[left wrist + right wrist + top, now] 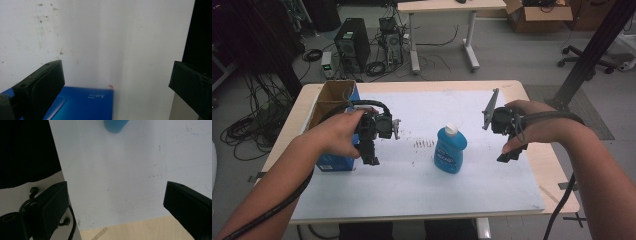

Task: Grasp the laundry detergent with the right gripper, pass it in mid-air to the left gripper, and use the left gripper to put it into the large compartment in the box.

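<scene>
A: Starting big: wooden tabletop, white sheet laid over most of it.
B: Confirmed. On top of the sheet?
A: Open cardboard box with blue sides at left edge, partly behind left hand. Same blue box low in left gripper view, just beside the left-hand jaw there.
B: Next down?
A: Blue bottle with white cap, upright, middle of sheet, between the two grippers, touching neither.
B: Seen elsewhere?
A: Blue rounded bit at top edge of right gripper view, likely same bottle, well ahead of the jaws.
B: Grippers?
A: Left gripper held over sheet next to box, pointing down. Jaws wide apart, nothing between, bare sheet in the gap.
B: Right?
A: Right gripper held over sheet's right side, near tabletop edge, pointing down. Jaws spread wide too, holding nothing, sheet and strip of wood in the gap.
B: Small stuff?
A: Faint dark scuff marks on sheet, just left of bottle.
</scene>
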### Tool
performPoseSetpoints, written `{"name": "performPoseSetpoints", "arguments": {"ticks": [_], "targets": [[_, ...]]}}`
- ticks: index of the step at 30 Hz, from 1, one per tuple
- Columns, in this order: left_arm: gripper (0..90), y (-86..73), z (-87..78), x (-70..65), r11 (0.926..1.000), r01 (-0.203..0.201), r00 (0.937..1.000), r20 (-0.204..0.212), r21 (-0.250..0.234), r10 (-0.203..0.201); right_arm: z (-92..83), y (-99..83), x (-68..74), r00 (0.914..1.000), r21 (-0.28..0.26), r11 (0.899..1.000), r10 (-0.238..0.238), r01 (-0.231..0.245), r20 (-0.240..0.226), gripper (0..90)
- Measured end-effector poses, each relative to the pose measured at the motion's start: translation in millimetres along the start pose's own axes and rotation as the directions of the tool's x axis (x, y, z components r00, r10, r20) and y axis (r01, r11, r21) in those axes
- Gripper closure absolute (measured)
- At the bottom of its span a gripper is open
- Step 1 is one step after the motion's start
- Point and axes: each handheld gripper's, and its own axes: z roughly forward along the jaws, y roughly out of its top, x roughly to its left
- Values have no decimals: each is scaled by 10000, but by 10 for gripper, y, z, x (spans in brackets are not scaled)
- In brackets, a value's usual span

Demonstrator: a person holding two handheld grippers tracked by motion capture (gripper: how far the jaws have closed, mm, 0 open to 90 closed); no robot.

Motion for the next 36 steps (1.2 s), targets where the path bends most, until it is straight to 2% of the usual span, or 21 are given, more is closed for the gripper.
{"name": "performPoseSetpoints", "arguments": {"ticks": [11,13,18,22,27,29,30,31,32,36], "targets": [[2,-39,-50,-47,9999,10,10000,64,-118,-10,196,-75,46,9994,-752,9966,315,-325,-142,59],[2,-43,-44,-55,9999,14,9999,113,-101,-12,299,-102,33,9993,-1183,9924,308,-330,-209,58],[2,-56,-38,-57,9999,26,9999,131,-123,-25,433,-108,23,9989,-1594,9862,421,-452,-226,55],[2,-68,-52,-65,10000,-29,9999,122,-63,30,581,-128,24,9967,-2194,9724,728,-789,-359,52],[2,-78,-65,-77,10000,-54,9999,105,-55,54,693,-183,34,9940,-2917,9505,970,-1073,-497,51],[2,-77,-70,-79,10000,-40,10000,79,-44,40,732,-204,48,9930,-3129,9425,1065,-1172,-510,51],[2,-77,-70,-79,10000,-40,10000,79,-44,40,732,-204,48,9930,-3129,9425,1065,-1172,-510,51],[2,-76,-71,-81,10000,-5,10000,63,-50,5,764,-216,66,9924,-3306,9358,1117,-1223,-510,50],[2,-69,-76,-78,10000,-45,10000,6,-65,45,764,-216,66,9924,-3306,9358,1117,-1223,-510,50],[2,-35,-79,-82,9999,-136,9999,-20,-81,136,840,-216,109,9907,-3777,9159,1272,-1361,-486,45]]}}
